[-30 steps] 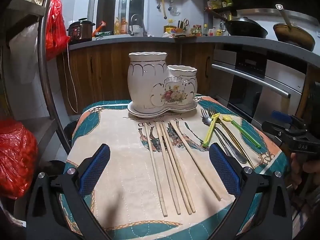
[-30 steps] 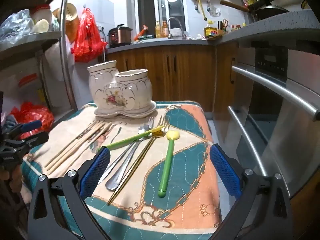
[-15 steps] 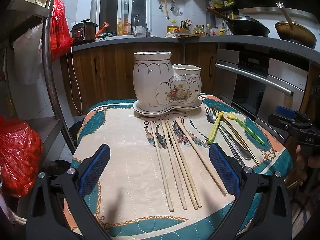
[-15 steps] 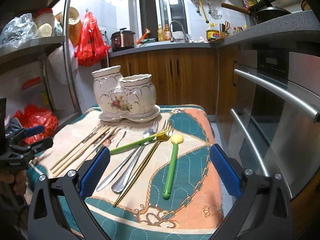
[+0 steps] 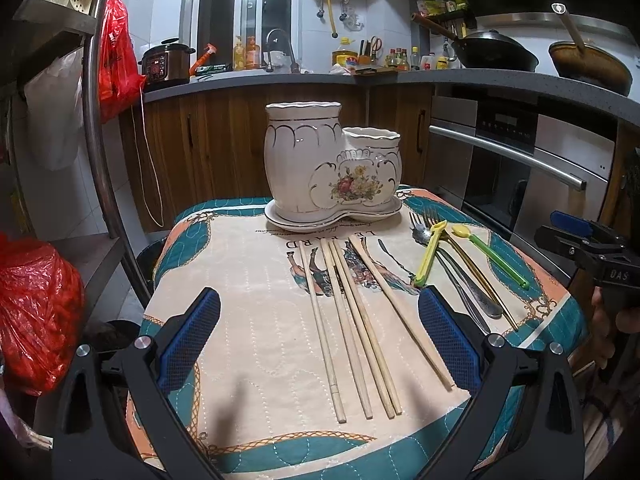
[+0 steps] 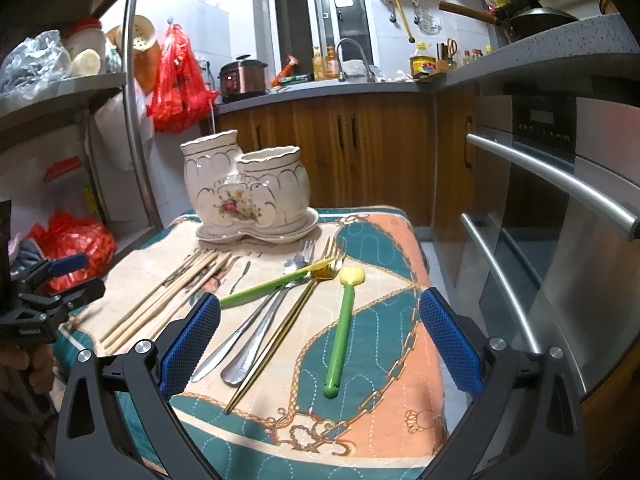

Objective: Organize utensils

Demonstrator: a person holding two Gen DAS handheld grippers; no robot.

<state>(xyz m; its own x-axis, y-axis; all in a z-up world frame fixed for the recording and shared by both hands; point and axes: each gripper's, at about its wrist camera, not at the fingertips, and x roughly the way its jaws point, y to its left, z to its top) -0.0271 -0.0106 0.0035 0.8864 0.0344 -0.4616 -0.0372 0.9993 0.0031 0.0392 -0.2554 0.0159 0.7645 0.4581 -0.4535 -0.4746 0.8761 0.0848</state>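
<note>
A white ceramic two-cup utensil holder with a flower print stands on its saucer at the far end of a cloth-covered table; it also shows in the right wrist view. Several wooden chopsticks lie side by side in the middle. To their right lie metal forks and a spoon, a gold fork and two green-and-yellow plastic utensils. My left gripper is open above the chopsticks' near ends. My right gripper is open above the cutlery handles. Both are empty.
An oven front with steel handles stands close to the table's right side. A metal shelf post and red plastic bags are on the left. Wooden cabinets and a cluttered counter lie behind.
Both grippers have shifted slightly, so the holder and utensils sit a little further right in the left view and higher in the right view. Nothing was grasped.
</note>
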